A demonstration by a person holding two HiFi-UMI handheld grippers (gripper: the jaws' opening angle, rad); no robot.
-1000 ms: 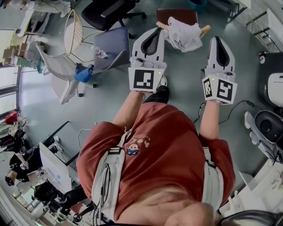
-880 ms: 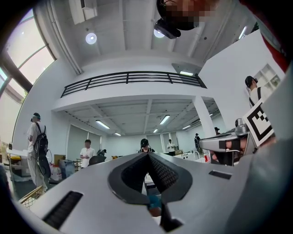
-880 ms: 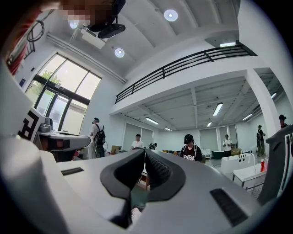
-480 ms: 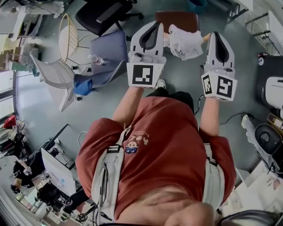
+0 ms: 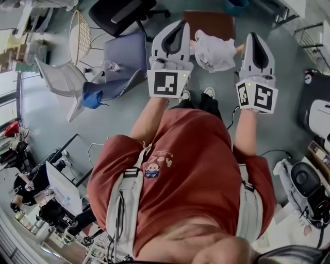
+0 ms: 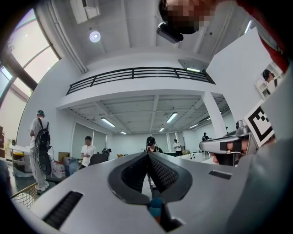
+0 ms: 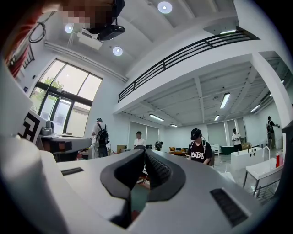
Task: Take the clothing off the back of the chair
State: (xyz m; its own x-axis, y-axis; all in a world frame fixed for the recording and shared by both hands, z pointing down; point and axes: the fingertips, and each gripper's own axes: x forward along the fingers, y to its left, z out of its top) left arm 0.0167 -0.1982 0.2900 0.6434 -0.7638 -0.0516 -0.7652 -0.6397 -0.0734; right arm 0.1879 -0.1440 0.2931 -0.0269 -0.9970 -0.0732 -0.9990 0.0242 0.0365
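Observation:
A white garment [image 5: 214, 51] hangs crumpled over the back of a brown wooden chair [image 5: 209, 21] at the top centre of the head view. My left gripper [image 5: 181, 26] points level just left of the garment, and my right gripper [image 5: 255, 37] just right of it. Neither touches the cloth. In the left gripper view the left gripper [image 6: 147, 154] has its jaws closed together with nothing between them. The right gripper [image 7: 144, 151] is likewise shut and empty in its own view. The chair and the garment are hidden in both gripper views.
A blue-grey chair [image 5: 126, 54], a black office chair [image 5: 121, 10], a white mesh chair [image 5: 62, 77] and a wire basket [image 5: 82, 33] stand to the left. A dark machine [image 5: 314, 111] sits at the right. Several people [image 7: 199, 147] stand farther off in the room.
The person has walked toward the brown chair. Both grippers moved forward and now flank the white garment, which sat ahead of them before. Both stay shut.

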